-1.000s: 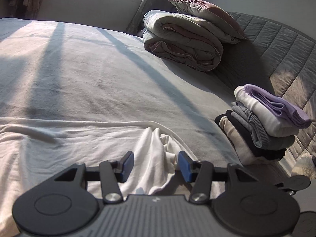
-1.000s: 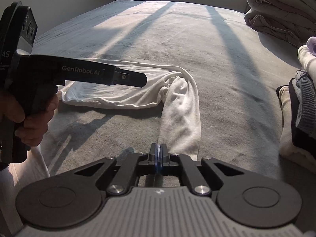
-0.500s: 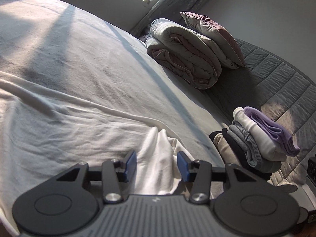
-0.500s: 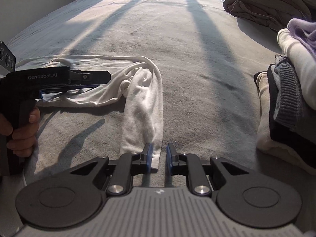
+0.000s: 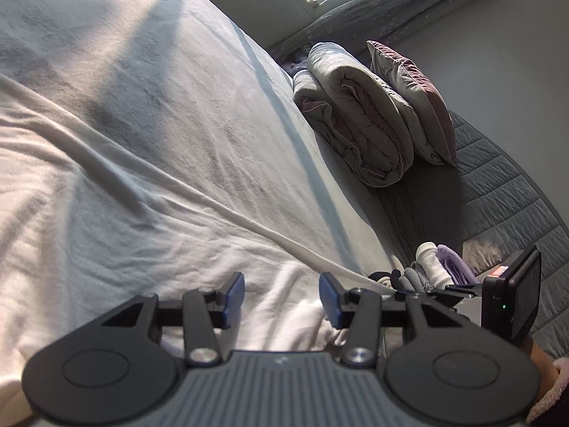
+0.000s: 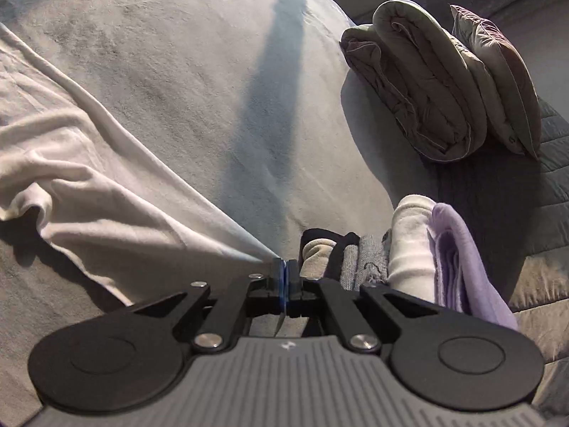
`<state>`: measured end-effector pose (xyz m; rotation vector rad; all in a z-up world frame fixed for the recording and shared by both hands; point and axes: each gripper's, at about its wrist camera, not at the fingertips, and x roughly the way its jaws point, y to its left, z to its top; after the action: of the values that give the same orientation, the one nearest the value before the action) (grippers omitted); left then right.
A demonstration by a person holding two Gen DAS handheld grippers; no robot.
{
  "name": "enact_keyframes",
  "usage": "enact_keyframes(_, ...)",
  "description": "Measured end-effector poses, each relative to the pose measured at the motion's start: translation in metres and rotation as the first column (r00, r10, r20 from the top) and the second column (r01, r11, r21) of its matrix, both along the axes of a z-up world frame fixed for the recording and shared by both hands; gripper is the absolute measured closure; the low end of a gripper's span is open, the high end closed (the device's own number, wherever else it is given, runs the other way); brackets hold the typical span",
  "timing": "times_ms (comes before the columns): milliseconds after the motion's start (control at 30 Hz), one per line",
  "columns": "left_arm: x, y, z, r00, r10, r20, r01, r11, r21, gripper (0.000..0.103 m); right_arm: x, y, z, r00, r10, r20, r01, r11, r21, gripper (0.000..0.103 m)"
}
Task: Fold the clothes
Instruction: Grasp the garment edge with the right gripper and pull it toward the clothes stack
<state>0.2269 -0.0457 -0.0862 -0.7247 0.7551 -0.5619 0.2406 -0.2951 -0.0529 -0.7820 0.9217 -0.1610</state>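
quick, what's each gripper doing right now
Left gripper: open, holding nothing, white garment lying beneath it.
Right gripper: shut on the white garment's edge.
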Motion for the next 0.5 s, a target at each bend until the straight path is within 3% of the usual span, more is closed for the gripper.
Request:
enact_keyframes(133, 0.002, 0.004, 0.000, 1.000, 0.019, -0.009, -0.019, 1.000, -0.008, 0.056, 0.028, -0.006, -0.005, 0.998, -0.023, 0.066, 0.025, 0.999, -0.033, 0.103)
enact_keyframes(267, 0.002, 0.003, 0.000, 1.000, 0.020, -0.007, -0.020, 1.000, -0.005, 0.055, 0.046, -0.008, -0.014, 0.997, -0.026, 0.076, 0.028, 0.999, -0.031, 0.103)
enact_keyframes(500, 0.000, -0.001, 0.002, 1.000, -0.011, 0.016, 0.010, 1.000, 0.021, 0.055, 0.054, -0.014, -0.026, 0.998, -0.027, 0.054, 0.023, 0.996, 0.086, 0.100)
